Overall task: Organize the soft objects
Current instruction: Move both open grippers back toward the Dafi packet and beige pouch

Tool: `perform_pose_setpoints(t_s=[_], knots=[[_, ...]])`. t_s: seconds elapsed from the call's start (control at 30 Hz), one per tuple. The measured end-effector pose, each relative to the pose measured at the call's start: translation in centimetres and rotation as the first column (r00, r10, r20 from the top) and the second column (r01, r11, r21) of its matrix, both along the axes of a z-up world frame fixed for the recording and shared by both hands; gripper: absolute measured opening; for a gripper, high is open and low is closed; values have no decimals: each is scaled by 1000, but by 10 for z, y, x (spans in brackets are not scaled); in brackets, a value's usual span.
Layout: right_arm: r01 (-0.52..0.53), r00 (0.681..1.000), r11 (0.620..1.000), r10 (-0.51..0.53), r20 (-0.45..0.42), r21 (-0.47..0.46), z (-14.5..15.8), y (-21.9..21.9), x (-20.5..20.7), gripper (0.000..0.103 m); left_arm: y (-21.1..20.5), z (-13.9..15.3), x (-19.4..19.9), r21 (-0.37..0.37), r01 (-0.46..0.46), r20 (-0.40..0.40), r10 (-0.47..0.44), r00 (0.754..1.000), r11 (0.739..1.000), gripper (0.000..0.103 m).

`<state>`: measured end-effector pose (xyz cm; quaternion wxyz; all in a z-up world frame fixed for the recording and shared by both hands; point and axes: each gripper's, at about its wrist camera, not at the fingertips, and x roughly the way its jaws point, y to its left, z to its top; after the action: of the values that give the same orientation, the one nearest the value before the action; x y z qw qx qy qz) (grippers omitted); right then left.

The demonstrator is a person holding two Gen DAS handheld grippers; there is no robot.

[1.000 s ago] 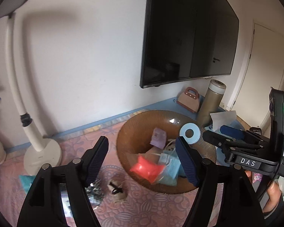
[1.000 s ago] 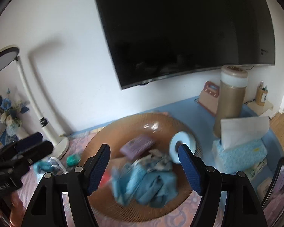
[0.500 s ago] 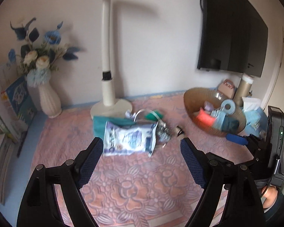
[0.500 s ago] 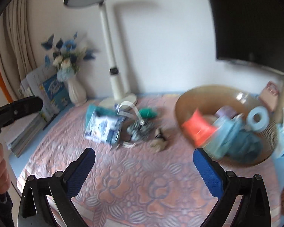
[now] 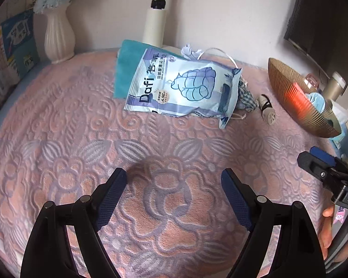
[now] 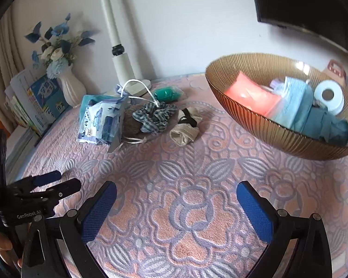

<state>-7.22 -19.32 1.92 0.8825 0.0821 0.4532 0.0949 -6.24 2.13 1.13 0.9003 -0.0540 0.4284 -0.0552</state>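
Note:
A pale blue wipes pack lies on the pink patterned cloth, over a teal cloth. It also shows in the right wrist view. Beside it lie a checked scrunchie, a beige rolled sock and a green bundle. A ribbed amber bowl at the right holds a red pouch, blue cloths and a tape roll. My left gripper is open and empty above the cloth. My right gripper is open and empty, well short of the pile.
A white lamp post stands behind the pile. A white vase with blue flowers and stacked books sit at the far left. A dark TV hangs on the wall above the bowl.
Both grippers have swung away from the bowl and moved lower and closer to the cloth. The left now faces the wipes pack. Both stay open and empty.

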Motion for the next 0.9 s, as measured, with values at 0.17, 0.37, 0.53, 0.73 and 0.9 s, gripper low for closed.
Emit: perform_pose_setpoints(t_s=[0.17, 0.37, 0.53, 0.73, 0.9], knots=[[17, 999, 1000, -16, -43, 18, -5, -3, 4, 103, 13, 0, -5, -68, -20, -9, 20, 1000, 997, 92], [13, 999, 999, -14, -29, -35, -4, 3, 2, 103, 20, -2, -8, -111, -19, -17, 17, 1000, 994, 100], [5, 1000, 996, -7, -30, -89, -4, 11, 2, 103, 15, -4, -2, -90, -17, -25, 14, 1000, 996, 101], [8, 999, 995, -11, -31, -101, -5, 12, 3, 103, 13, -4, 1, -94, -9, -28, 7, 1000, 996, 102], [-4, 999, 995, 0, -47, -96, -8, 12, 5, 103, 14, -4, 1, -96, -9, -27, 6, 1000, 995, 102]])
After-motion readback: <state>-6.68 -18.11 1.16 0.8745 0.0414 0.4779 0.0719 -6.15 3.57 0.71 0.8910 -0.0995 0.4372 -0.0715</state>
